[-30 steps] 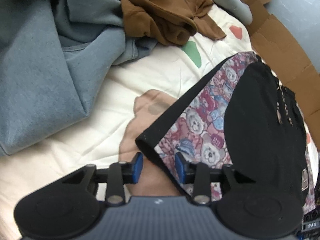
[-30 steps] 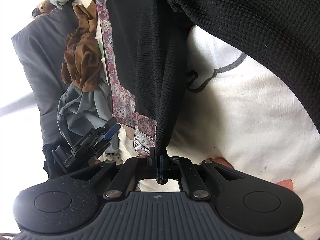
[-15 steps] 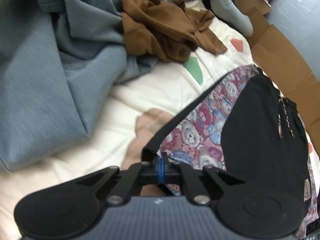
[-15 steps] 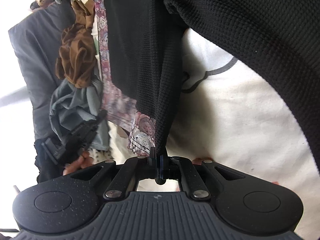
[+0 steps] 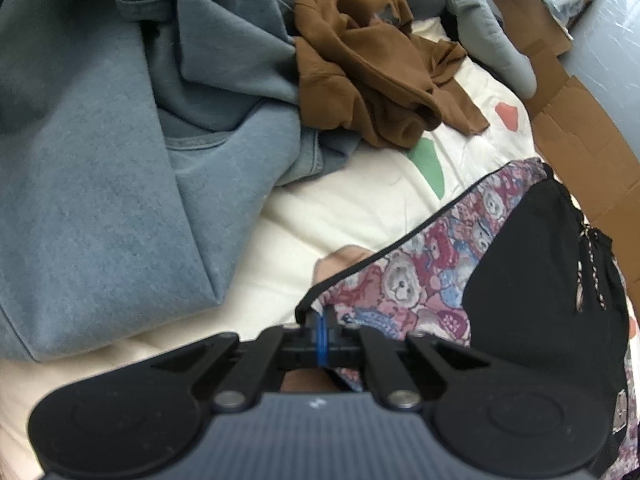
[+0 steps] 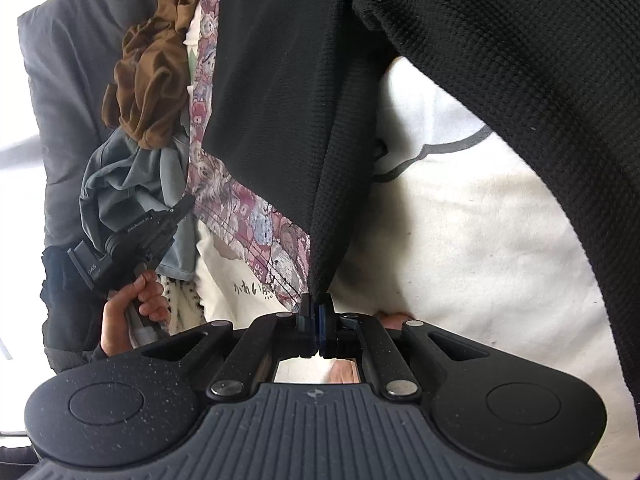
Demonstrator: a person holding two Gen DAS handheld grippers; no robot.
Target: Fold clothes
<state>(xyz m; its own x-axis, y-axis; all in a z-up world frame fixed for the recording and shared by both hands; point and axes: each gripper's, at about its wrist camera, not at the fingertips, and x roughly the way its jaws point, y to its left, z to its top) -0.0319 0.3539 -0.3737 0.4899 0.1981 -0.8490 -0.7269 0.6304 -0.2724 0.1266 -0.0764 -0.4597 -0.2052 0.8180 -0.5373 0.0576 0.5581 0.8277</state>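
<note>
Grippers both clamped: your left gripper (image 5: 322,334) pinches the bear-print garment (image 5: 424,276) by its black-trimmed corner, your right gripper (image 6: 318,320) its black fabric (waffle-knit), lying on the cream bedding (image 5: 340,208) beside a blue sweatshirt (image 5: 120,184).

Soft daylight, blown-out glare at left, slight blur, fisheye-bent edges

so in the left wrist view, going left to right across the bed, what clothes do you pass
blue-grey sweatshirt → brown garment → teddy-bear print garment with a black edge, its corner pinched in the shut left gripper → black knit garment lying on the print one → cardboard at the far right edge
</note>
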